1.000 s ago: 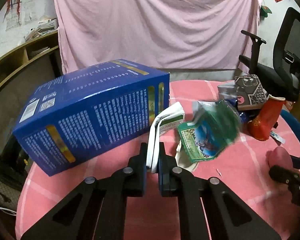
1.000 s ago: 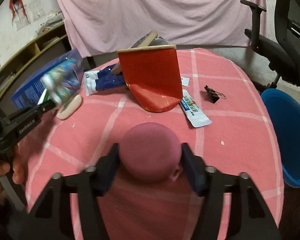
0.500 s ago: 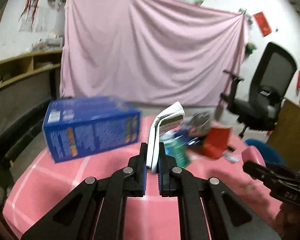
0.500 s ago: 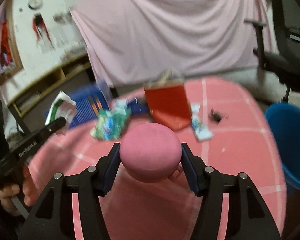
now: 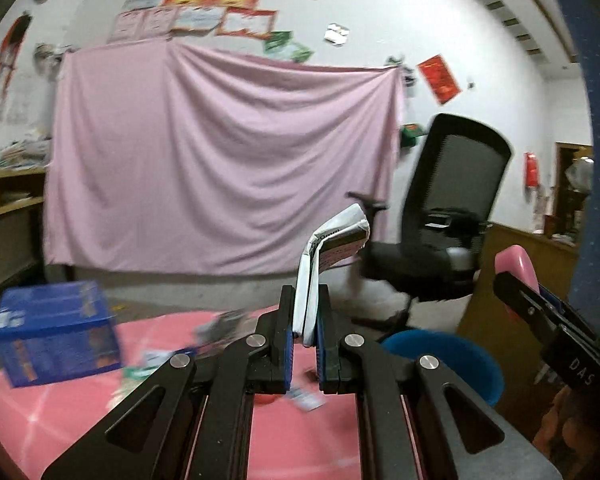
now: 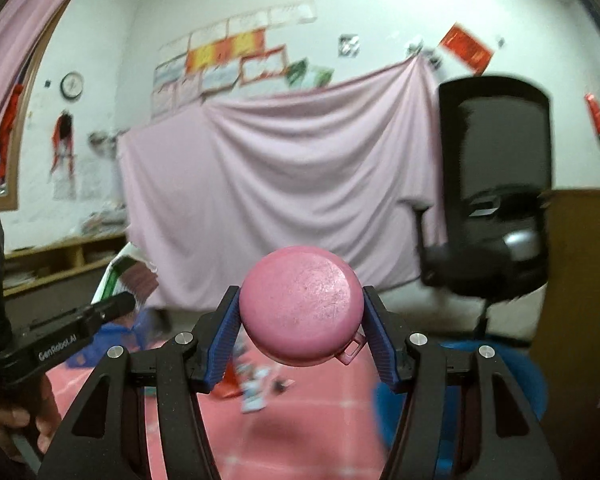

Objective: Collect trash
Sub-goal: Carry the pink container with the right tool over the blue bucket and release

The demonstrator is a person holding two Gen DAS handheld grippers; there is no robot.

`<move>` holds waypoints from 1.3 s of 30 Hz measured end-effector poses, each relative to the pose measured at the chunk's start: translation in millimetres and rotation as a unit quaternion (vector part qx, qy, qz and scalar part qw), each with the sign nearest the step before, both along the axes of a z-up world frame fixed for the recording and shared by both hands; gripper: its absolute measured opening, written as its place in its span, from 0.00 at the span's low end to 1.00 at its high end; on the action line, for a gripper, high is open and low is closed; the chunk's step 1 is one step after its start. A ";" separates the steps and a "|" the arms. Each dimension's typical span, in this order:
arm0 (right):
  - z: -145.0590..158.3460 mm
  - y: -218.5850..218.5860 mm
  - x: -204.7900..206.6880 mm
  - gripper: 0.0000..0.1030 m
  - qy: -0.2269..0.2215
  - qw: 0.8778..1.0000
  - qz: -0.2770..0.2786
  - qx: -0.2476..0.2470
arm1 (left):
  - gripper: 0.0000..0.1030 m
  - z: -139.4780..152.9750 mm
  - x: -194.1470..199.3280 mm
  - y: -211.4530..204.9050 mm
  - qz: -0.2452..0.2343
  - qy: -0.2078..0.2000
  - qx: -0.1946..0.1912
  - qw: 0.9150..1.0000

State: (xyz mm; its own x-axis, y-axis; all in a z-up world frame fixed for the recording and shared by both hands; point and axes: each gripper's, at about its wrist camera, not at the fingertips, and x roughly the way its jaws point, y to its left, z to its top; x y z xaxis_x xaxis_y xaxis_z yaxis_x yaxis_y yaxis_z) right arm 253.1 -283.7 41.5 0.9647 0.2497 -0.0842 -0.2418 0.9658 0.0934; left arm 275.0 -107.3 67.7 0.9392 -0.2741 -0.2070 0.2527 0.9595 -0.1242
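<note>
The room light is dim and even. The office chair (image 5: 452, 216) and the table (image 5: 60, 408) are motion-blurred; the fisheye bends the edges, with dark corners.

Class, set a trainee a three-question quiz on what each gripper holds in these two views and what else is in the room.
1. True or false: the left gripper is shut on a flattened white packet.
2. What does the right gripper hold? A) a blue box B) a pink lid C) a binder clip
3. Fill in: the bin beside the pink table is ____ in colour.

Key: 1 true. 2 B, the pink lid, pressed by both pads. 3 blue.
</note>
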 end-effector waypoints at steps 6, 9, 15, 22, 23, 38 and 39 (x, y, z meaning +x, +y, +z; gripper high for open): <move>1.3 -39.5 -8.0 0.55 -0.038 0.998 -0.058 0.001 | 0.07 1.3 19.5 -50.5 -0.049 -0.017 -0.005 0.999; -2.3 -63.1 -6.2 0.55 -0.037 0.996 -0.084 0.012 | 0.07 -0.8 34.4 -69.4 -0.070 0.000 -0.009 0.997; -21.0 -101.1 8.3 0.55 0.003 0.991 -0.123 0.044 | 0.07 -9.6 71.9 -106.7 -0.110 0.071 0.000 0.991; -55.6 -130.9 48.5 0.55 0.105 0.981 -0.143 0.074 | 0.07 -40.1 118.0 -139.3 -0.131 0.187 0.023 0.973; -59.2 -134.0 51.5 0.55 0.114 0.979 -0.146 0.080 | 0.07 -45.3 124.5 -142.0 -0.134 0.202 0.027 0.970; -78.0 -148.3 69.1 0.57 0.188 0.962 -0.158 0.122 | 0.35 -68.9 140.8 -133.2 -0.122 0.280 0.010 0.952; -77.0 -148.4 69.6 0.57 0.188 0.961 -0.158 0.123 | 0.35 -67.4 139.9 -129.5 -0.117 0.278 0.007 0.953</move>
